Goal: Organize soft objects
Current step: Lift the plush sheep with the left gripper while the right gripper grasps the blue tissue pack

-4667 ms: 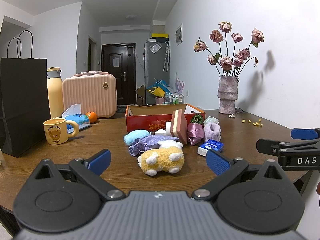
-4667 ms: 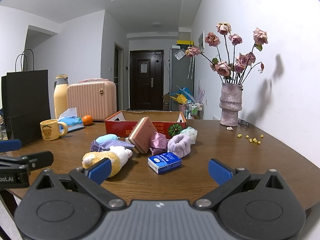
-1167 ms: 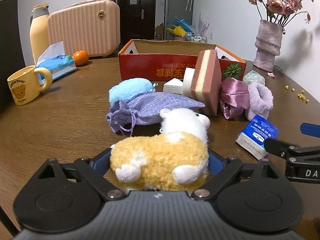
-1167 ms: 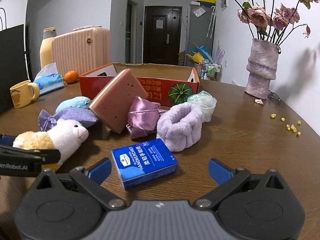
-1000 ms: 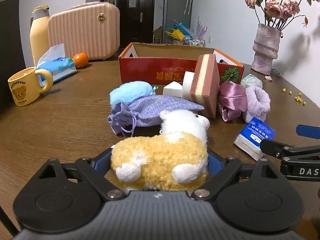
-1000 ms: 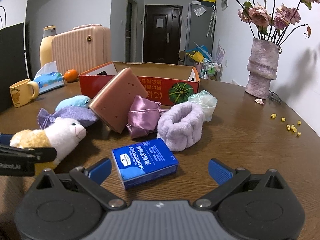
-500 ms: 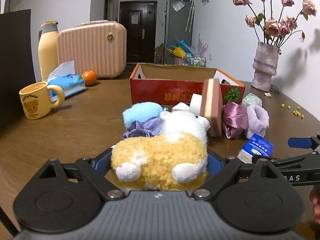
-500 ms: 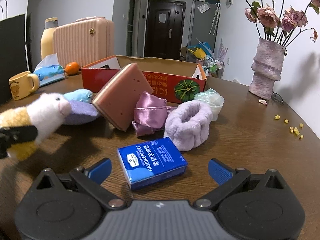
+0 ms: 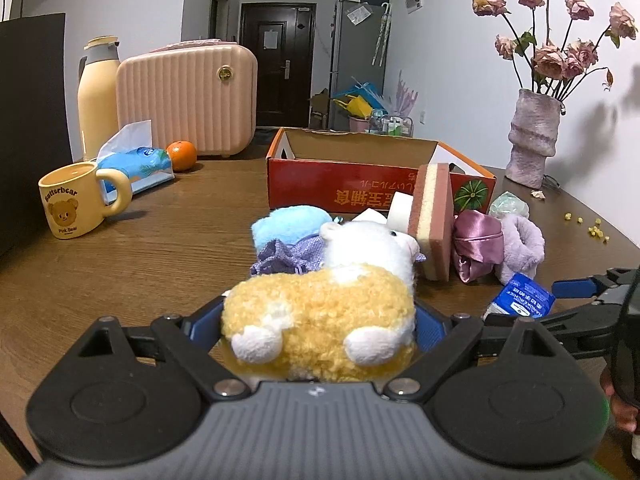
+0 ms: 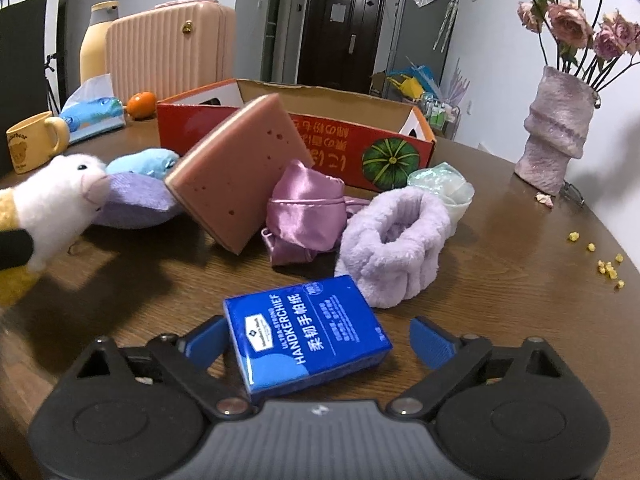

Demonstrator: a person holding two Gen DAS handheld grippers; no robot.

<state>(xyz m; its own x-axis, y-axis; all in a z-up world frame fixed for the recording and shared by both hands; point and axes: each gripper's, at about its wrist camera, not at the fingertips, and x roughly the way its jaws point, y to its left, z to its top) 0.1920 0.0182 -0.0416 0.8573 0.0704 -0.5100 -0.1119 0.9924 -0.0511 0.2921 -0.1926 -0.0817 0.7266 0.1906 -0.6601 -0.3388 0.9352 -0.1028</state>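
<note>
My left gripper [image 9: 316, 326] is shut on a yellow and white plush sheep [image 9: 320, 316], held just above the table; its white head [image 10: 52, 200] shows at the left of the right wrist view. My right gripper [image 10: 320, 340] straddles a blue tissue pack [image 10: 304, 344] lying on the table. Its jaws are closing, and the right pad [image 10: 432, 342] still stands apart from the pack. Beyond lie a pink sponge [image 10: 240, 172], a satin pouch [image 10: 304, 208], a lilac fluffy band [image 10: 392, 248], a lavender drawstring bag [image 10: 132, 200] and a blue fluffy piece [image 10: 144, 160]. An open red cardboard box [image 9: 360, 196] stands behind them.
A yellow mug [image 9: 76, 200], a tissue box [image 9: 132, 160], an orange [image 9: 182, 155], a pink case [image 9: 188, 108] and a bottle [image 9: 98, 92] stand at the back left. A black bag [image 9: 28, 120] fills the left edge. A vase [image 9: 532, 136] and yellow crumbs [image 9: 592, 228] are on the right.
The left gripper has risen a little with the sheep. The right gripper has moved forward and down over the blue tissue pack, and its jaws have narrowed.
</note>
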